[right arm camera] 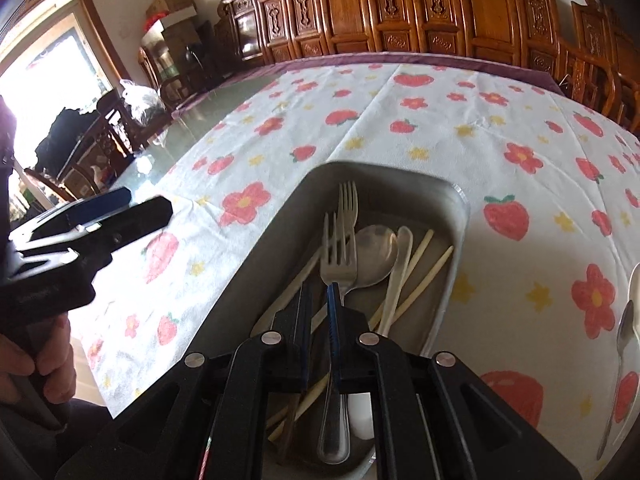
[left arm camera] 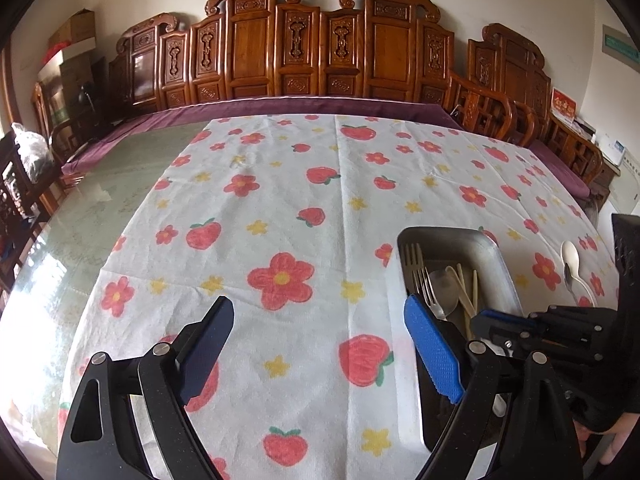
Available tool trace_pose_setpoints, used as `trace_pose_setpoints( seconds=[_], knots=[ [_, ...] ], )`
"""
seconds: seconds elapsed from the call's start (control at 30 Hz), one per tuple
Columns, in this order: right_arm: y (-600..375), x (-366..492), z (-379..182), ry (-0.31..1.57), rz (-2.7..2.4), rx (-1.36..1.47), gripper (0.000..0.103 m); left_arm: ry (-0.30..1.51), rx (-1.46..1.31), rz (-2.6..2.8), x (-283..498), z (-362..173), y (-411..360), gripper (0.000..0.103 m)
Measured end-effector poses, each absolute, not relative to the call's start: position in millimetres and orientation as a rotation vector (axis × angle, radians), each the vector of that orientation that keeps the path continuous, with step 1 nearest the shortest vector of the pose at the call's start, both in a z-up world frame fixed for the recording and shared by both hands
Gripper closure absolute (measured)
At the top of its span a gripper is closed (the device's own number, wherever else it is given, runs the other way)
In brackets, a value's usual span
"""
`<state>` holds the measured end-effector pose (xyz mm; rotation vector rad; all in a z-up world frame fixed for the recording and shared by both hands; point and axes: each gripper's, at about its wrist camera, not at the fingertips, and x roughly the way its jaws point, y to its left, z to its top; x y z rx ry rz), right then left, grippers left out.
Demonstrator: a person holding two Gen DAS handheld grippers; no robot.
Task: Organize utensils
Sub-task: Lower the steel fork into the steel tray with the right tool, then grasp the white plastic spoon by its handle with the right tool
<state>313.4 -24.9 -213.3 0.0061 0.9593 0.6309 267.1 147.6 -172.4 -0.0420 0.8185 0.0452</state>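
Observation:
A steel tray (right arm camera: 260,248) sits on the flowered cloth and holds a fork (right arm camera: 348,200), a metal spoon (right arm camera: 374,256), a white spoon (right arm camera: 400,256) and pale chopsticks (right arm camera: 424,276). My right gripper (right arm camera: 320,288) hangs over the tray, shut on the neck of a second fork (right arm camera: 339,264). That fork's handle runs back under the gripper. In the left wrist view the right gripper (left arm camera: 480,316) reaches in over the tray (left arm camera: 440,232). My left gripper (left arm camera: 320,344) is open with nothing in it, over the cloth just left of the tray.
A white spoon (left arm camera: 570,254) and a metal spoon (left arm camera: 570,276) lie on the cloth right of the tray. Bare glass tabletop (left arm camera: 100,208) shows left of the cloth. Carved wooden chairs (left arm camera: 300,48) line the far side. A hand (right arm camera: 48,356) holds the left gripper's grip.

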Motion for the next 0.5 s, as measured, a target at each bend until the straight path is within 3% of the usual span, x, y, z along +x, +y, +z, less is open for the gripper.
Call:
trace_pose_setpoints(
  seconds=[0.27,0.5],
  knots=[
    [-116,297,-183,0.867,0.512,-0.073,0.093,0.792,-0.032,-0.046,265,-166,106,0.019],
    [-209,302,-201,0.895,0.321,-0.131,0.090,0.779,0.008,-0.120,260,-164,56,0.019]
  ],
)
